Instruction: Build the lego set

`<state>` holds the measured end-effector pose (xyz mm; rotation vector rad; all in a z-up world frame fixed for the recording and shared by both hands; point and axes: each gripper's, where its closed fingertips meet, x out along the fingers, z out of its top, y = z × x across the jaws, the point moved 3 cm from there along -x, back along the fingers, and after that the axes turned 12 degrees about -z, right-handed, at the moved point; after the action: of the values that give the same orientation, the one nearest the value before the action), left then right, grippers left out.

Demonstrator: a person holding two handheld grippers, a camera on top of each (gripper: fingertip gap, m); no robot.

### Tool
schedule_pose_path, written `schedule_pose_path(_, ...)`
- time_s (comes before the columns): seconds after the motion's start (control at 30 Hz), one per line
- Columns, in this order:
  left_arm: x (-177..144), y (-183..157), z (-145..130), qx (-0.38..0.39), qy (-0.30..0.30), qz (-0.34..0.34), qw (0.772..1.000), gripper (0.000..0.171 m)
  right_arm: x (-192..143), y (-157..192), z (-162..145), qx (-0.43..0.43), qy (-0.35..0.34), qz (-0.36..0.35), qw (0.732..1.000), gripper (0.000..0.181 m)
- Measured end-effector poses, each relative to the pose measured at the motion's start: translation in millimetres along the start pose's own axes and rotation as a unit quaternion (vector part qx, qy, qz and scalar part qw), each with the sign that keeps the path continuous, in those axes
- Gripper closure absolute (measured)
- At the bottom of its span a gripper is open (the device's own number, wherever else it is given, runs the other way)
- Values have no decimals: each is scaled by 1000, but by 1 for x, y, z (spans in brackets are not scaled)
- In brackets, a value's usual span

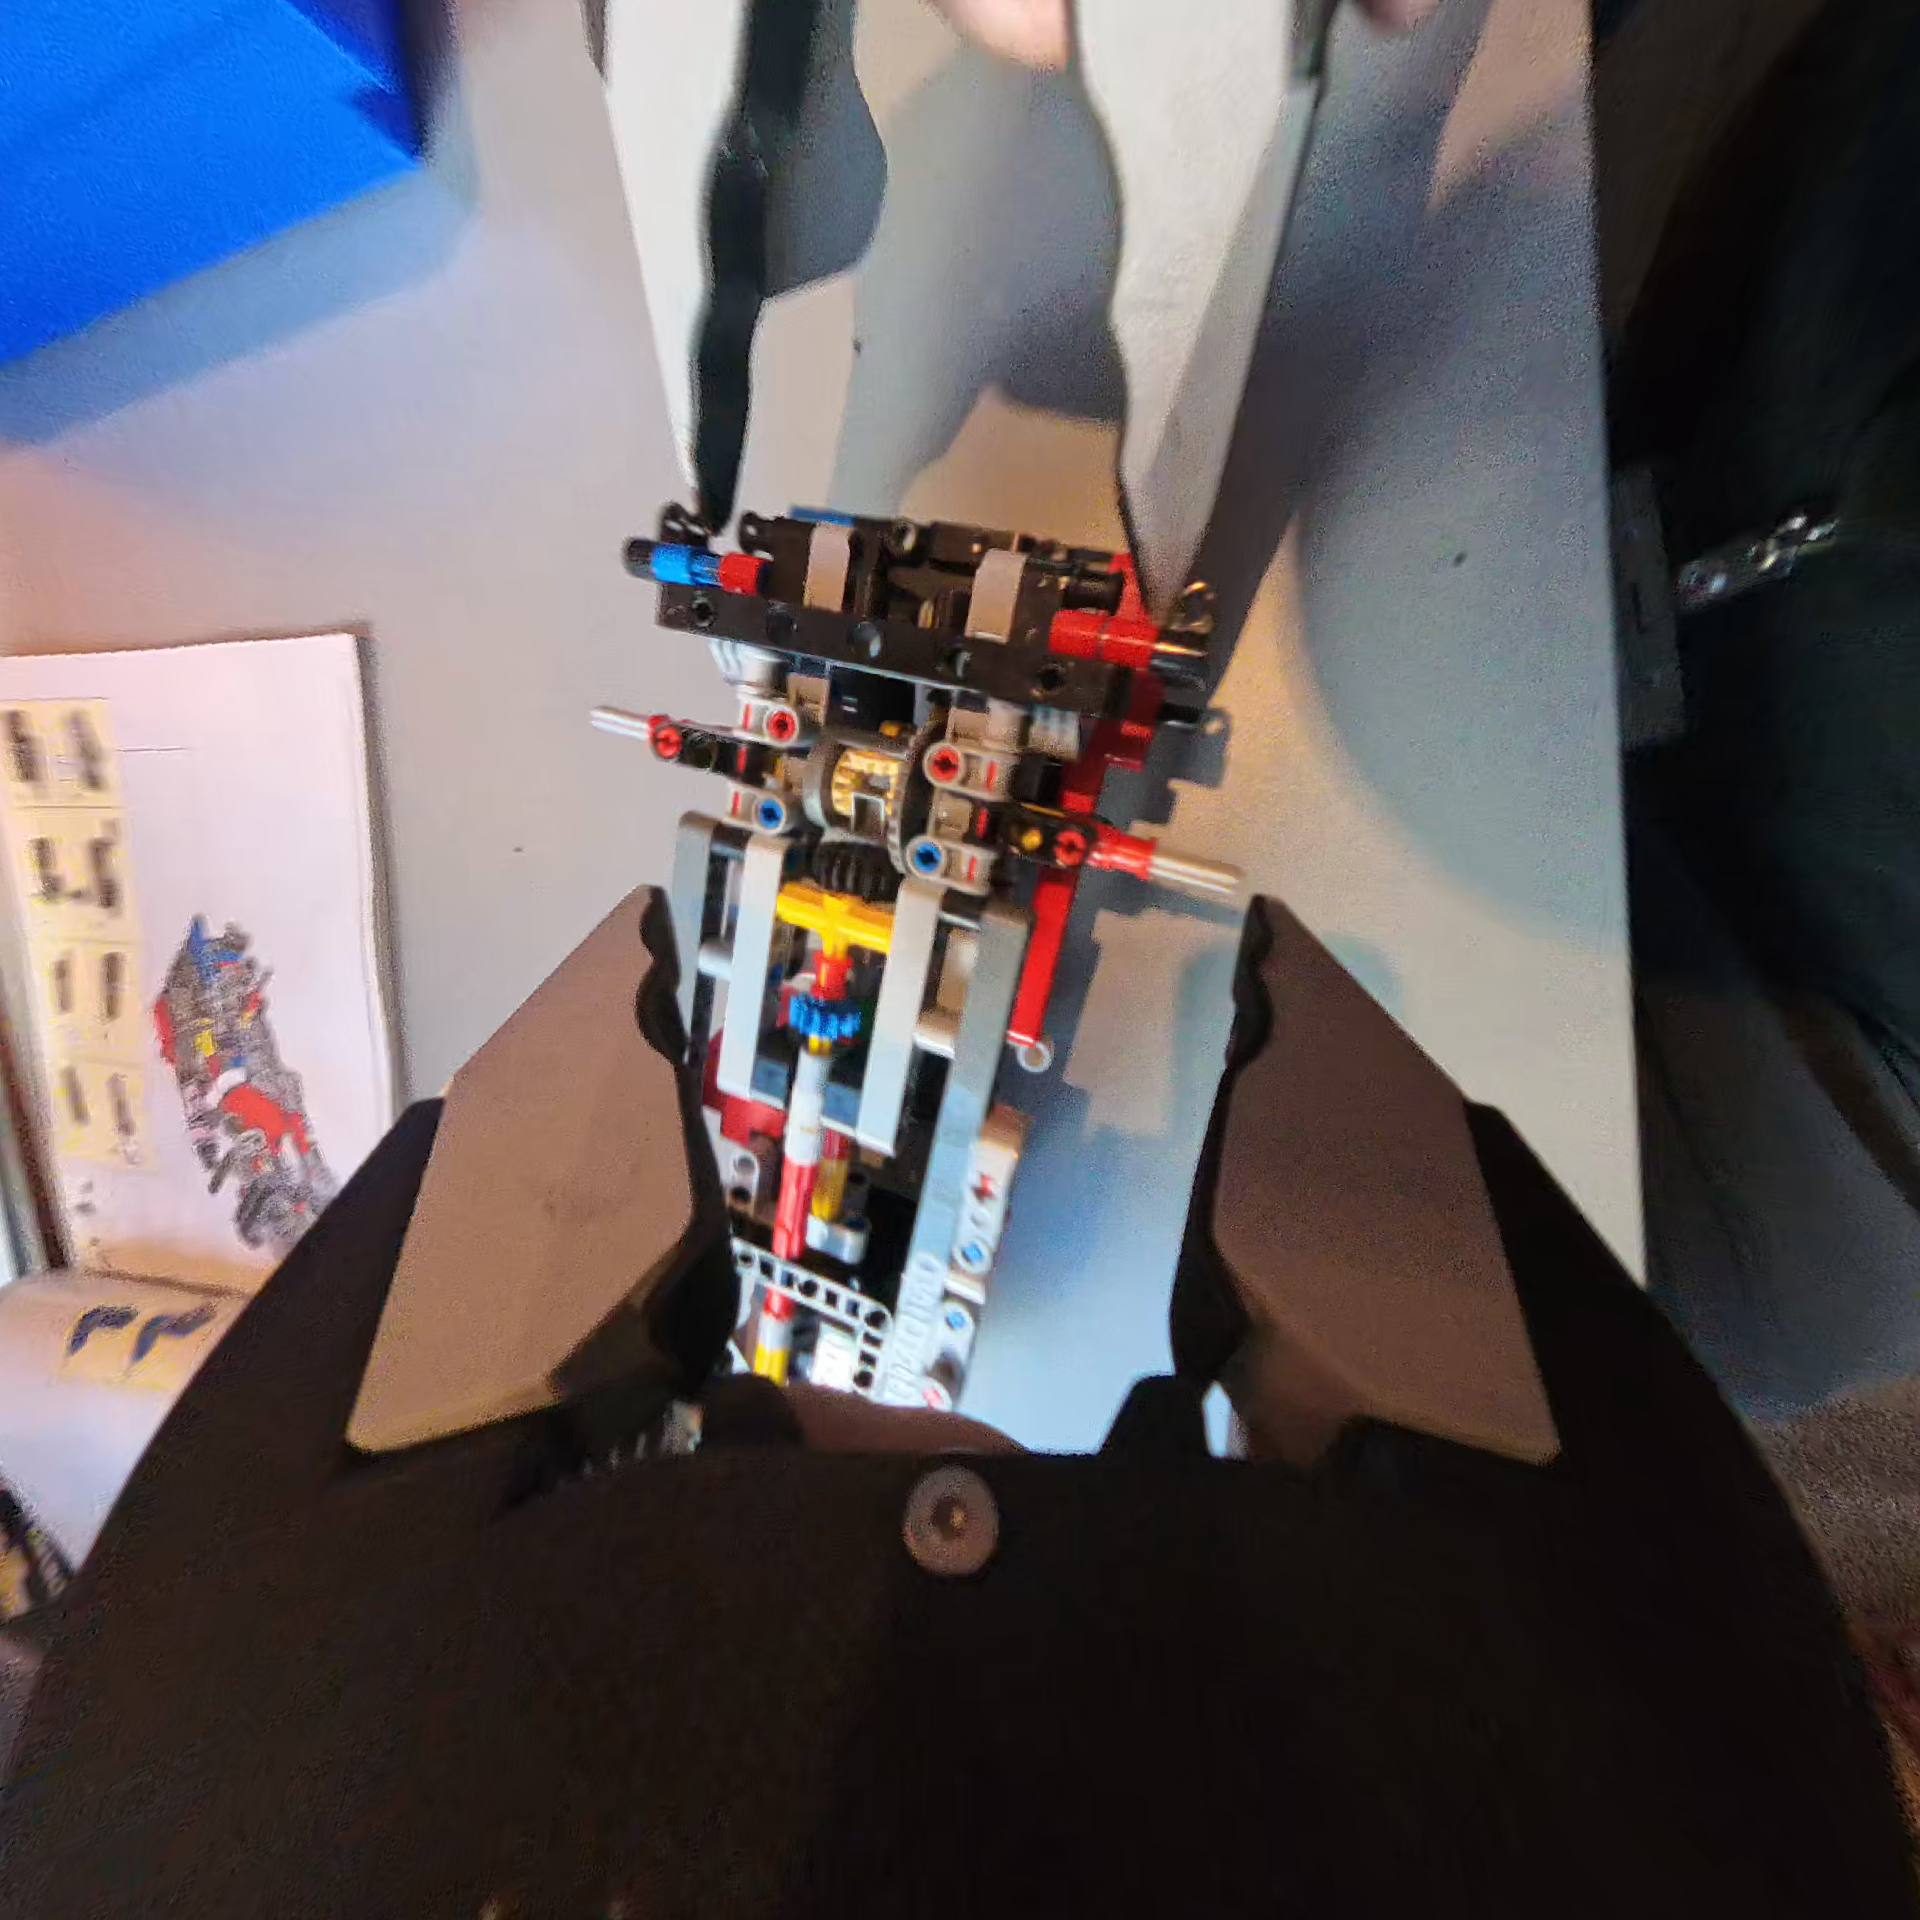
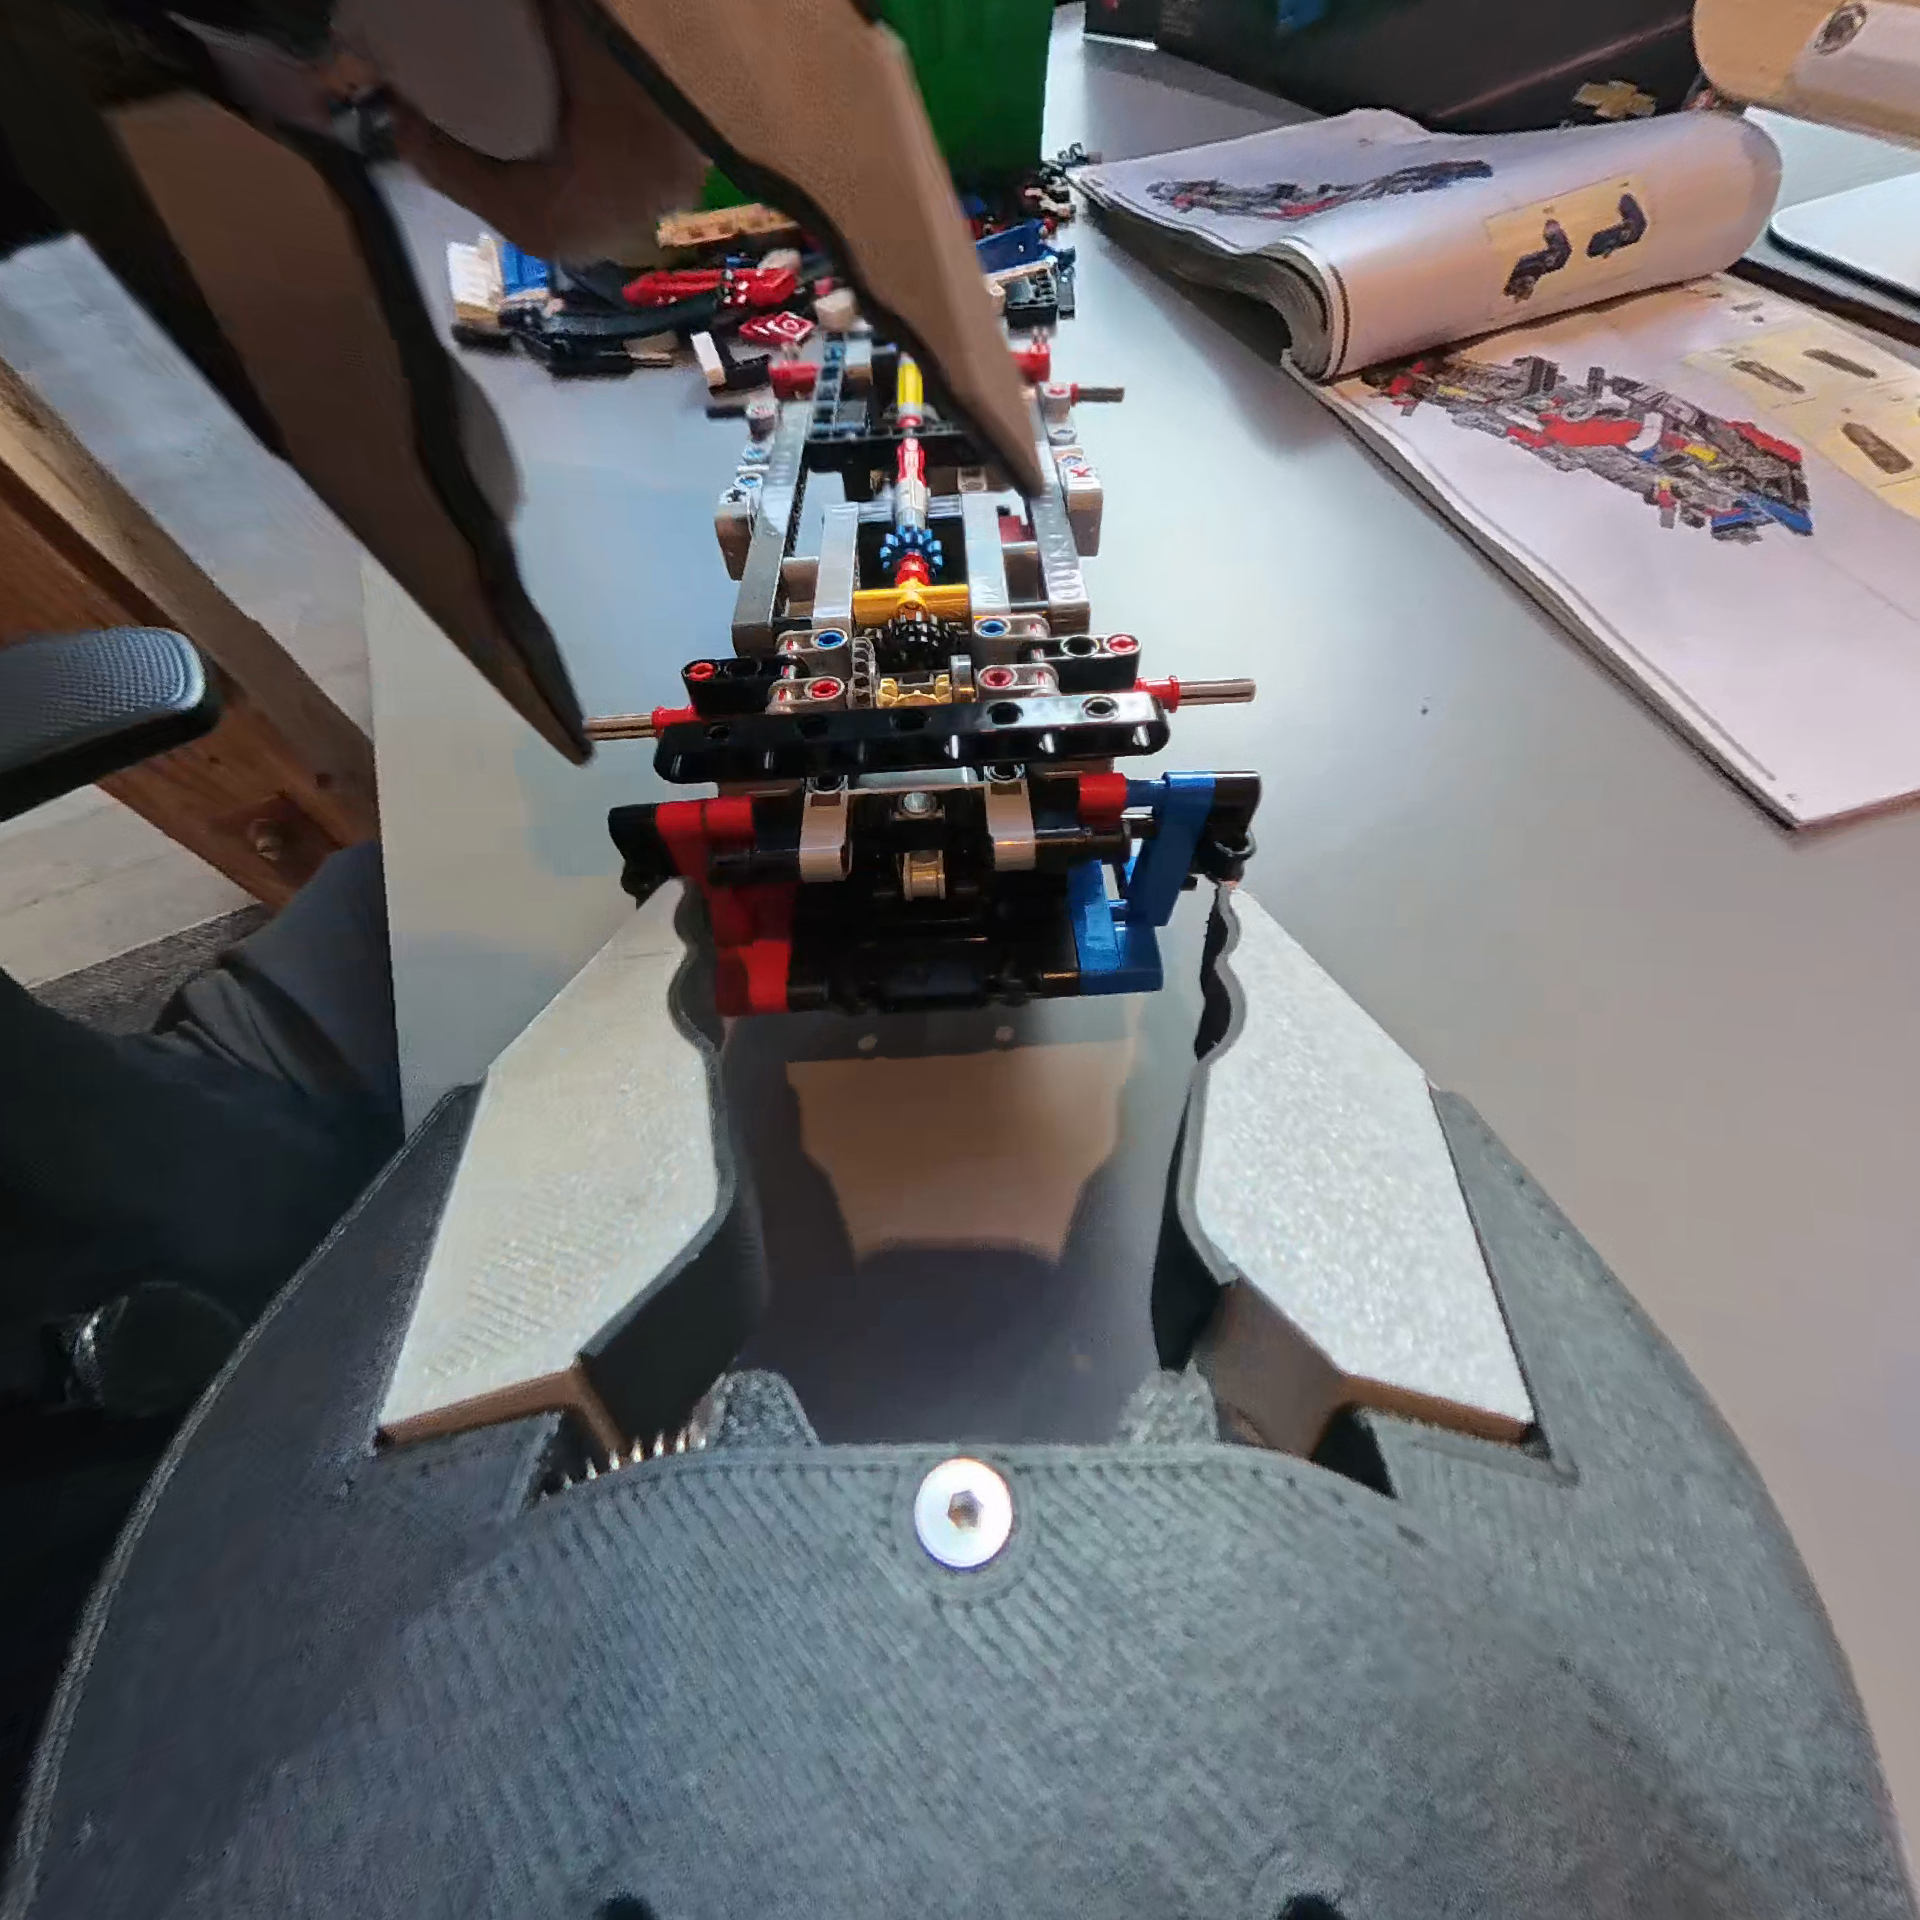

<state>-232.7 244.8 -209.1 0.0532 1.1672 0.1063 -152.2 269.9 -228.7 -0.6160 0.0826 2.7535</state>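
My left tongs [image 1: 951, 935] stood spread apart with the grey middle of the lego chassis [image 1: 894, 883] between their fingers; the left finger looked to touch the frame, the right one stood clear of it, so they clamped nothing. The near end of the chassis ran under the tongs' black body and was cut off from sight. My right tongs [image 2: 951, 914] were also spread wide, tips just beside the red and blue corners of the black end block [image 2: 914, 862], and whether they touched it I could not tell. The chassis lay lengthwise on the grey desk [image 2: 1455, 935], near its edge.

From the right wrist view, the left tongs' fingers covered part of the loose parts pile [image 2: 727, 301] behind the chassis, and the pieces there were too blurred to sort. An open instruction booklet [image 2: 1621, 499] lay to the right, its far pages curled over and its corner cut off by the frame. It showed printed pictures of the model; any lettering was too small to read. A blue shape [image 1: 187, 177] in the left view was only a blur.
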Motion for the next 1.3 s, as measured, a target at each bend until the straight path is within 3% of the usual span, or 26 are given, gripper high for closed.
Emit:
schedule_pose_path(0.07,13,6,-2,-10,11,-38,999,54,2,-1,0,-13,0,3,1000,89)
schedule_pose_path(0.13,17,10,1,-17,-3,-47,999,52,3,-3,-1,-28,6,13,1000,84)
schedule_pose_path(0.27,4,8,11,-47,-69,-78,993,66,-4,-2,2,-16,-12,67,998,76)
schedule_pose_path(0.4,5,17,15,-78,-74,-88,990,88,3,-2,1,-18,4,76,997,69)
schedule_pose_path(0.57,15,21,17,-52,-22,-65,996,86,5,-3,-1,-35,11,71,997,72)
schedule_pose_path(0.7,13,20,17,-36,-28,-38,998,92,2,-11,-3,-51,8,72,996,84)
schedule_pose_path(0.9,15,22,16,-52,-58,11,997,101,1,-17,8,-39,-23,79,996,78)
schedule_pose_path(1.3,26,18,17,-15,-32,62,997,100,13,-10,3,-57,3,56,997,78)
